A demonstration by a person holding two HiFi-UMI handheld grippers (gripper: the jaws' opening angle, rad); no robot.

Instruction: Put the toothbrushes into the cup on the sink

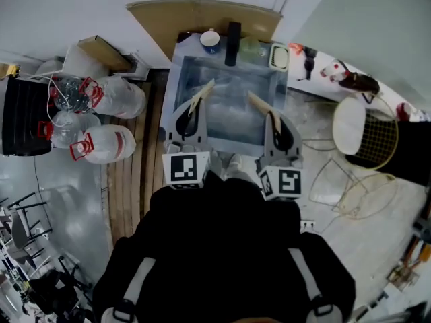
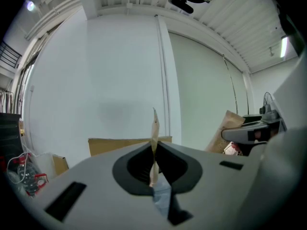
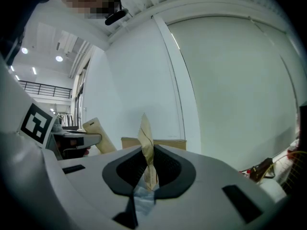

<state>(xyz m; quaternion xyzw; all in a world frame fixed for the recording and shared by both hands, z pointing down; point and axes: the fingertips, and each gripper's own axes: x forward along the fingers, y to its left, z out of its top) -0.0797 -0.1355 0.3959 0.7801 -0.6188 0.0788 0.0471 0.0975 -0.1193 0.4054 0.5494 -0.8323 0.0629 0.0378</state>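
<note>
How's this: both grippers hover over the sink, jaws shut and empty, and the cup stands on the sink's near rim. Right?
Not quite. In the head view the cup stands on the far rim of the sink, by the wall, not the near one. The rest holds: the left gripper and right gripper hover over the sink, jaws shut and empty.

No word, number or brand is legible. The only signs are two black-and-white square code patterns: the left marker (image 1: 183, 169) on the near end of the left gripper (image 1: 207, 86), the right marker (image 1: 283, 182) on the near end of the right gripper (image 1: 254, 98).
</note>
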